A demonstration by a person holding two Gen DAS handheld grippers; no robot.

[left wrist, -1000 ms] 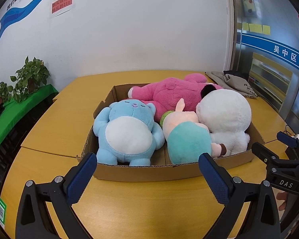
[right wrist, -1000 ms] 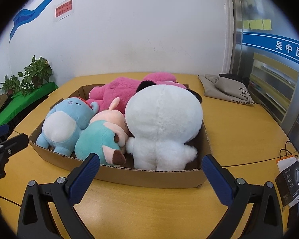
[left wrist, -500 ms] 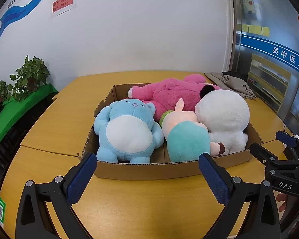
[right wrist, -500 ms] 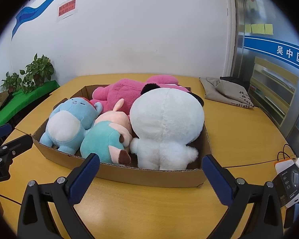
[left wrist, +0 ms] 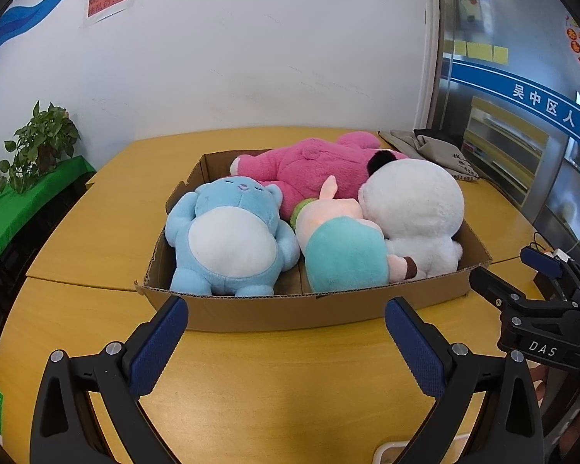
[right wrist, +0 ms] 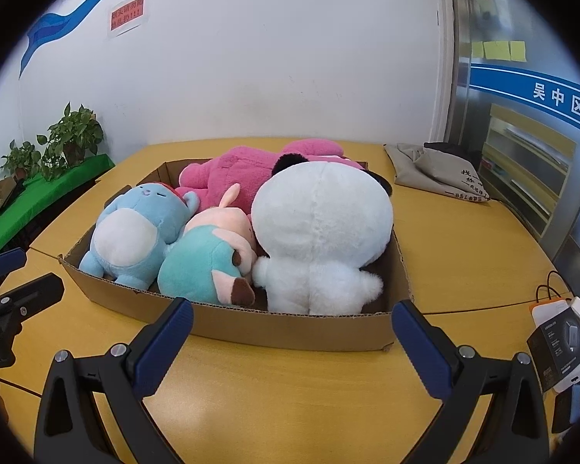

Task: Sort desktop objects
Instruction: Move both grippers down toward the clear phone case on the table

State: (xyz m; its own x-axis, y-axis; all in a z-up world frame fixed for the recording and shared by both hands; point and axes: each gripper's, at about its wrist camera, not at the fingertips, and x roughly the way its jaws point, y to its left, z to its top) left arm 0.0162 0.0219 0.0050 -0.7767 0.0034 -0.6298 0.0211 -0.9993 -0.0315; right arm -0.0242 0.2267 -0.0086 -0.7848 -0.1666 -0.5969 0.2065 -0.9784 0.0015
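Both tools are held low over the yellow wooden tabletop (left wrist: 251, 386), side by side, pointing at the near wall of the shallow brown corrugated cardboard box (left wrist: 290, 309). The left gripper (left wrist: 286, 332) has its black arms spread wide, the ribbed dark-blue pads (left wrist: 156, 344) well apart and holding nothing. The right gripper (right wrist: 290, 334) is spread just as wide and is likewise empty; from the left camera its black frame shows at the right edge, near the box's corner.

Four soft toys fill the box, pressed against each other. At the left lies a light-blue plush bear with a white belly (left wrist: 228, 239), on its back, feet toward the near wall. Beside it is a teal and peach plush with a brown-tipped foot (left wrist: 340, 255), smooth-piled. To the right sits a fluffy white round plush with black ears (right wrist: 321, 224), its back to the cameras. Behind them stretches a shaggy bright-pink plush (left wrist: 309, 166).

Farther right on the tabletop lies a crumpled grey cloth bag (right wrist: 433, 170); a dark printed carton (right wrist: 560, 348) rests near the right edge.
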